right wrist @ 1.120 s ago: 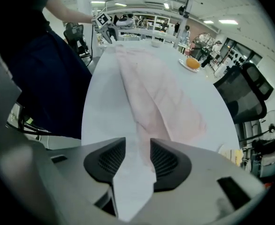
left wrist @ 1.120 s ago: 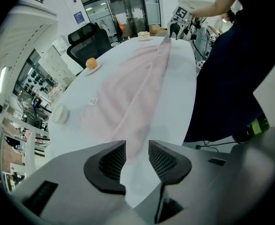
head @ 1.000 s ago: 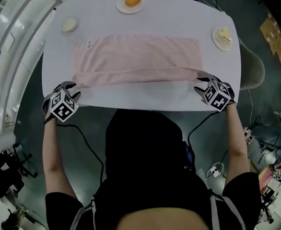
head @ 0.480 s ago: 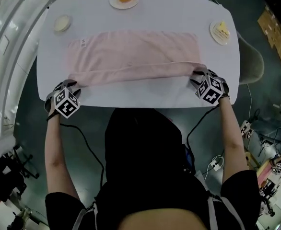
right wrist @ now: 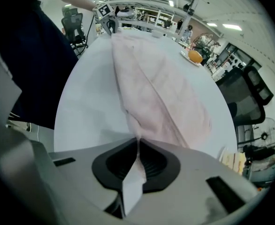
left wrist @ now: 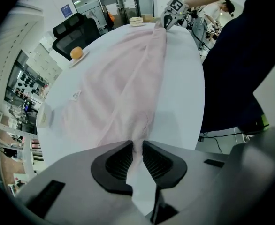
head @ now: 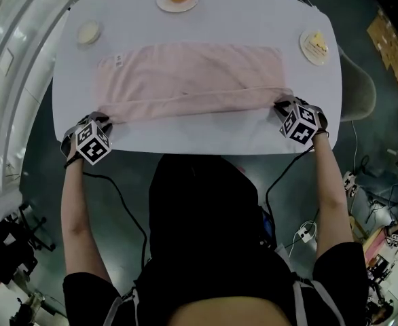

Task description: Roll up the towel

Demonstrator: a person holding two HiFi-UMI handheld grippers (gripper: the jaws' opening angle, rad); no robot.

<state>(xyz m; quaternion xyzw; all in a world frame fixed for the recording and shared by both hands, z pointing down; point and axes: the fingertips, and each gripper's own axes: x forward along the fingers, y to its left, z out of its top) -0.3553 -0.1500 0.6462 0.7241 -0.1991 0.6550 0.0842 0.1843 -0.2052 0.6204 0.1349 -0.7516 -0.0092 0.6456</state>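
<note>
Head view, towel: pink, spread flat on the white surface. Its long axis runs 9 to 3 o'clock, and its near long edge is turned over into a low fold.
Head view, left gripper: at the fold's 9 o'clock end, pointing steeply down.
Head view, right gripper: at the fold's 3 o'clock end, level with the left one. Neither hand is nearer, as each has its own end.
Head view, direction of roll: the unrolled cloth lies toward 12 o'clock from both grippers, so in my judgement the roll must travel that way, with both ends kept in step.
Left gripper view, fingers: they have just been closing and now stand narrow, pinching the fold's end between the ribbed pads. The towel stretches away toward 12 o'clock.
Right gripper view, fingers: they have just been closing and are now almost together, clamped on a thin tuck of towel. The fold runs off toward 11 o'clock.
</note>
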